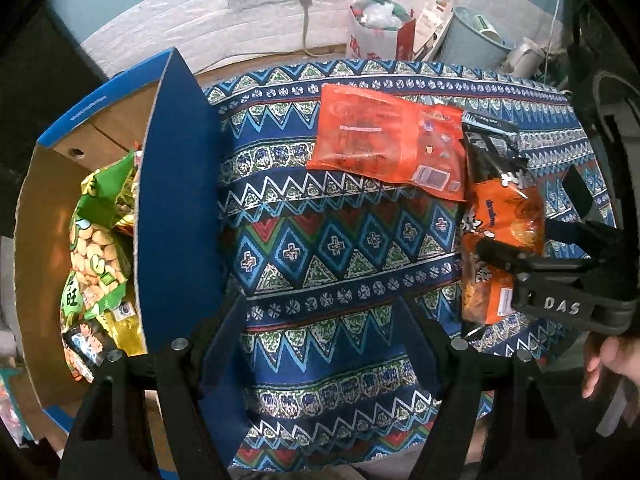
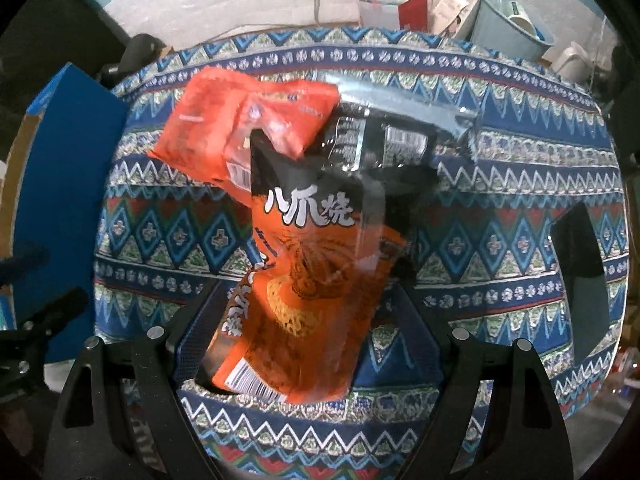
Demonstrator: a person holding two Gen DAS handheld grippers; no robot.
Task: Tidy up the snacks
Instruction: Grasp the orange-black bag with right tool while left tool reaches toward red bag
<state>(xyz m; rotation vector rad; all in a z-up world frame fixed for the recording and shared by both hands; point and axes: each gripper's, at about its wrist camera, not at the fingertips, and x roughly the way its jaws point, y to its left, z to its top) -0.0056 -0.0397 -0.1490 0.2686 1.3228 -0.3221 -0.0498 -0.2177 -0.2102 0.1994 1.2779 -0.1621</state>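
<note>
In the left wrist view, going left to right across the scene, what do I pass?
Green snack bag in the cardboard box → blue box flap → bare patterned cloth → flat red snack bag → orange-and-black snack bag → right gripper.

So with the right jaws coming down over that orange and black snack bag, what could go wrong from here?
1. The orange and black bag lies partly over the flat red-orange packet, so closing on it may drag or snag that packet too.
2. The bag looks glossy and puffy; open jaws on the right gripper might slip off or crush the snacks.
3. The blue cardboard box already holds a green bag and others, so a drop could land on top and slide out.
</note>
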